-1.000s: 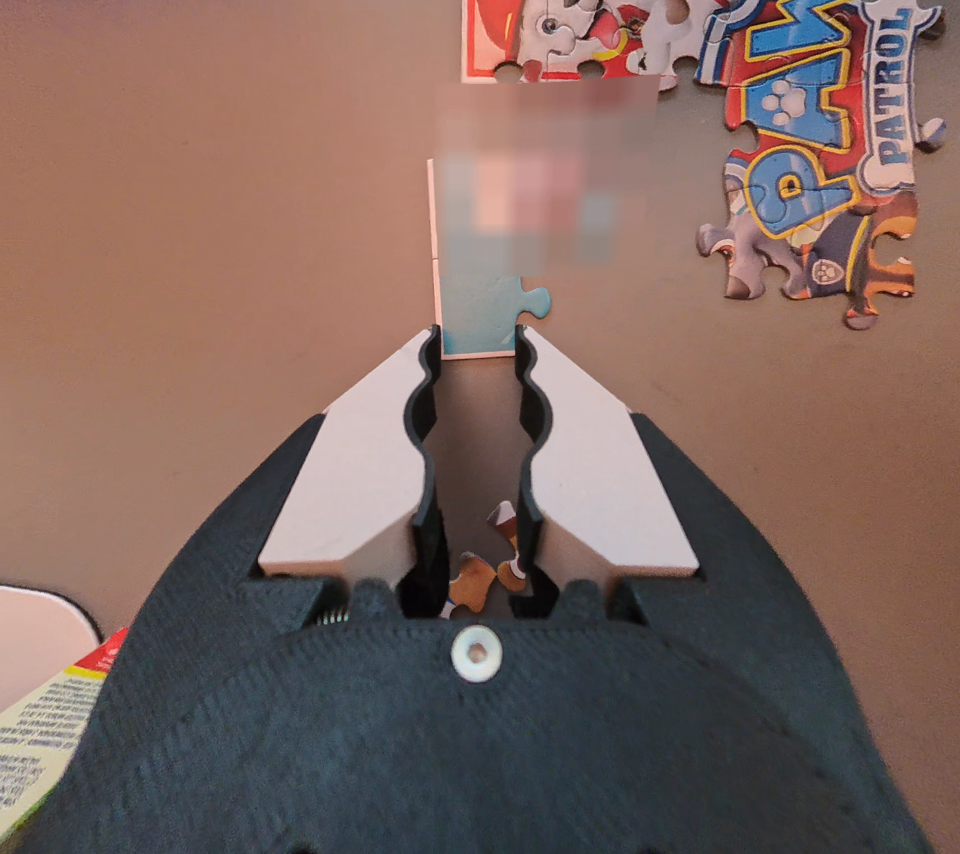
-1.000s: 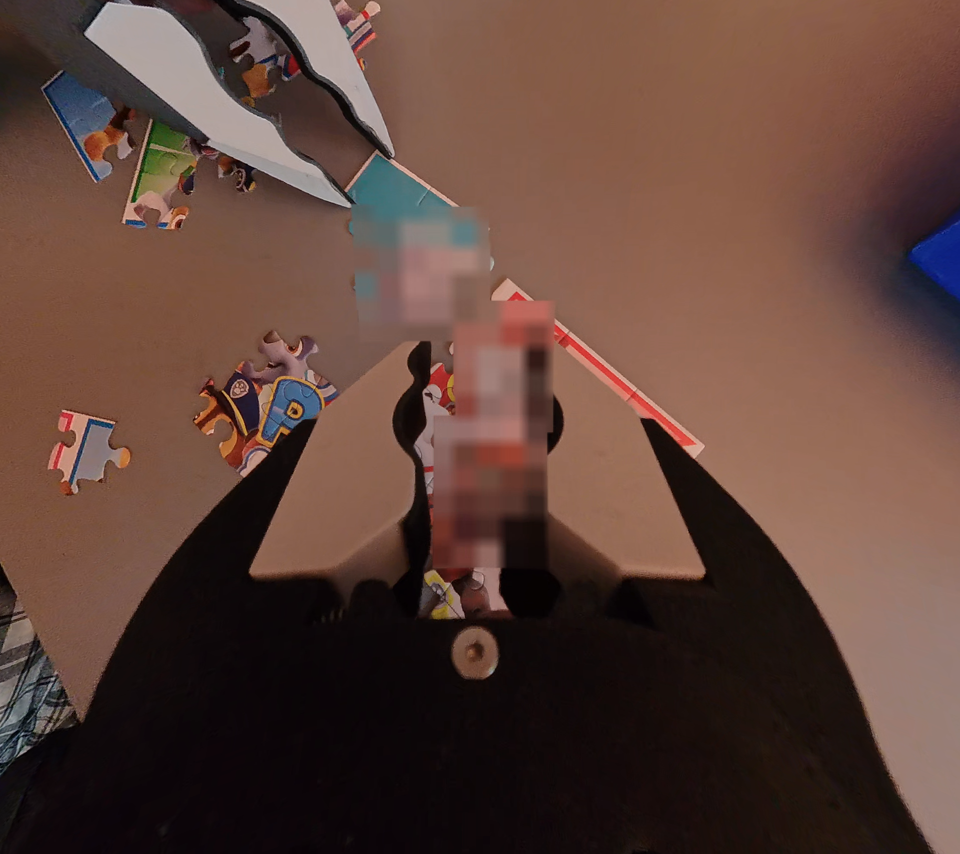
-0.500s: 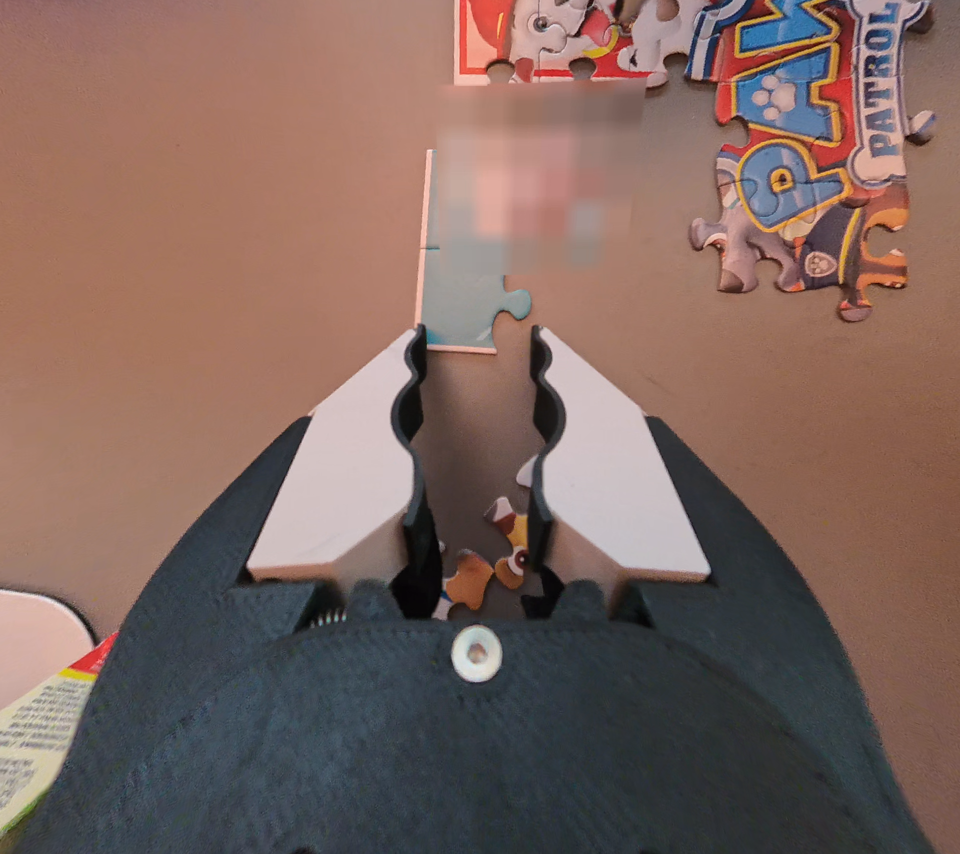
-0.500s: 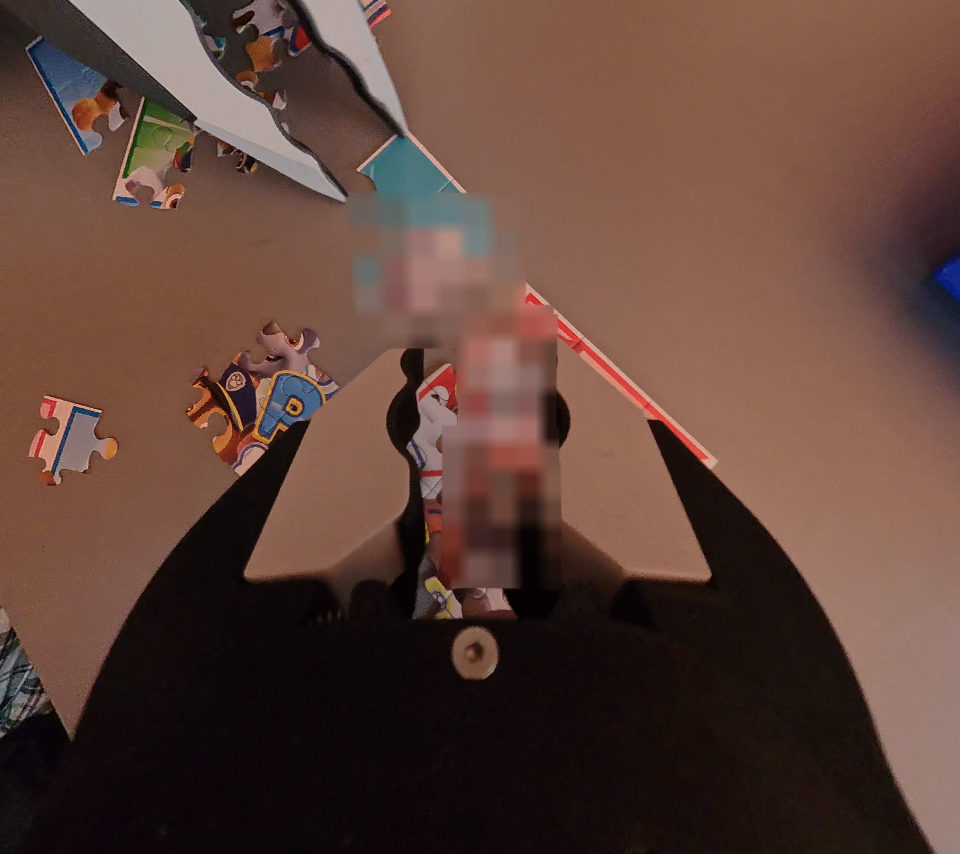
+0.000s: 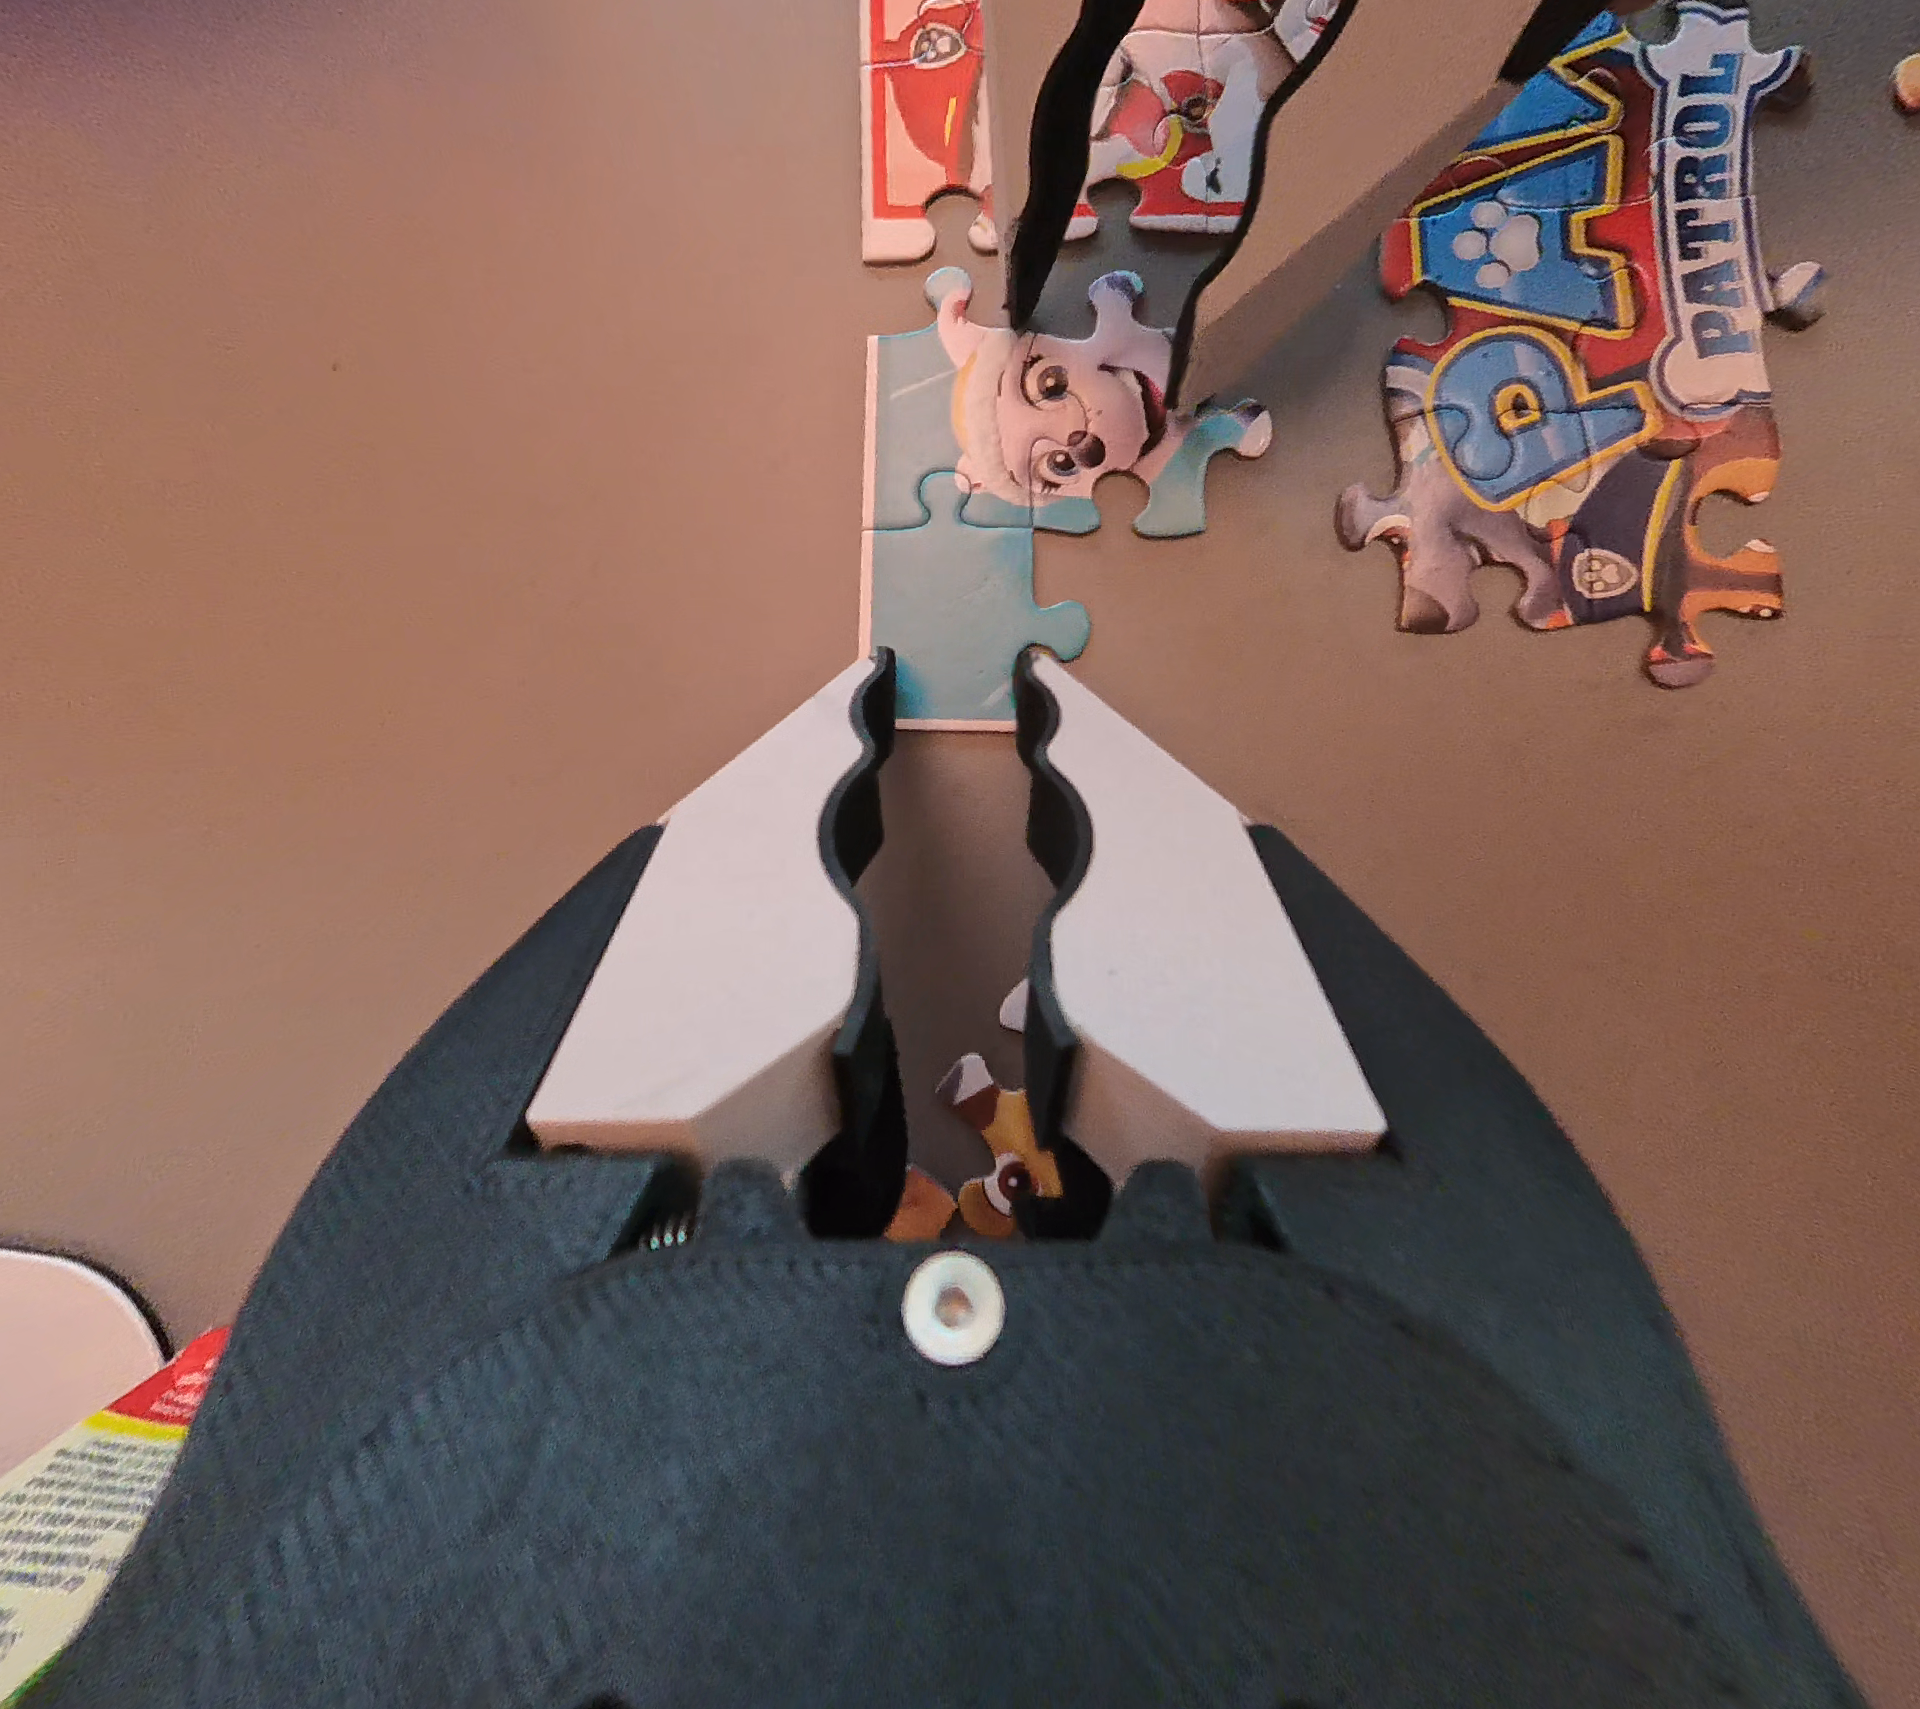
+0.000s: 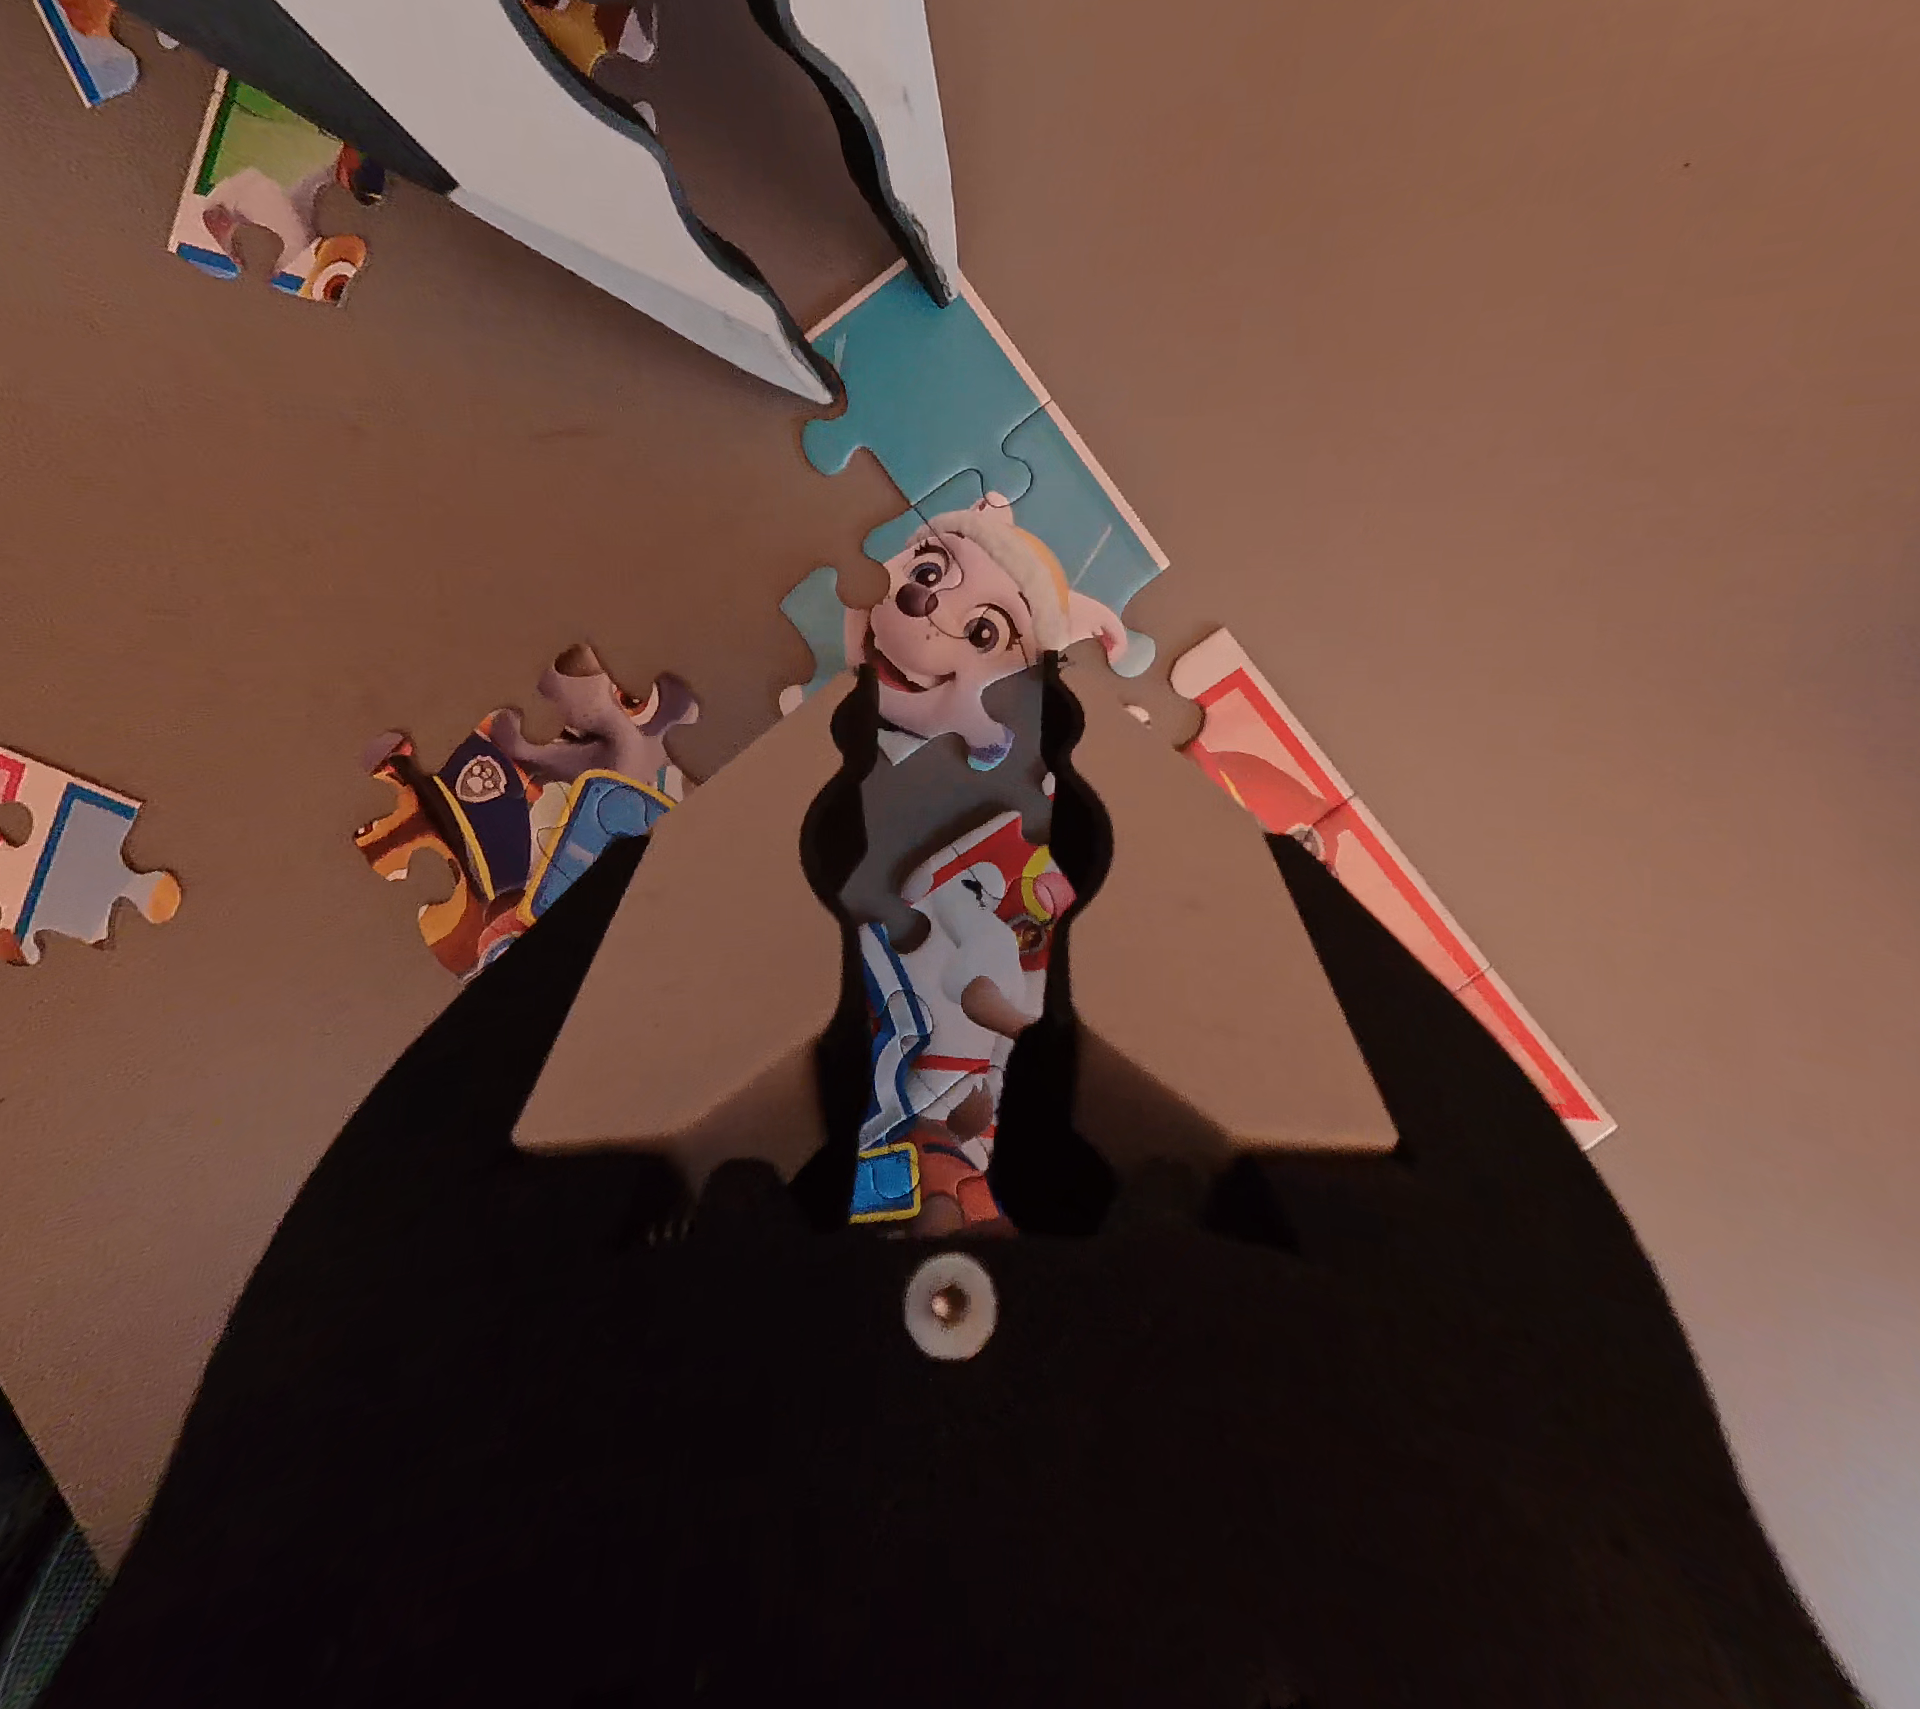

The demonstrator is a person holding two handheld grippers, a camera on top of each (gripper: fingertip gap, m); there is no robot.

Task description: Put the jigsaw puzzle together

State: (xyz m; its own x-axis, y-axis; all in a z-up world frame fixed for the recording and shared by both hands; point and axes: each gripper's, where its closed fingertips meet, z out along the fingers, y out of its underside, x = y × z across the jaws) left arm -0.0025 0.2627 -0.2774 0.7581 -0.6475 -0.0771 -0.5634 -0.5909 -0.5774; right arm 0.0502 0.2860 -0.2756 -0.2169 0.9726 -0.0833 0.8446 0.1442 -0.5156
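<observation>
Table [image 5: 416,516] brown, dim; my left gripper [image 5: 954,672], part-open, tips on teal puzzle strip [image 5: 951,610]; right gripper [image 6: 956,683] part-open at its far end.

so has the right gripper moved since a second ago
Yes. In the left wrist view the right gripper has come down from the red section to the teal section, its tips now at the pup-face pieces.

Teal puzzle cluster [image 5: 961,506] with a pale cartoon pup; red-bordered puzzle section [image 5: 920,28]; plain brown table [image 5: 416,516]; black-and-white grippers.
</observation>
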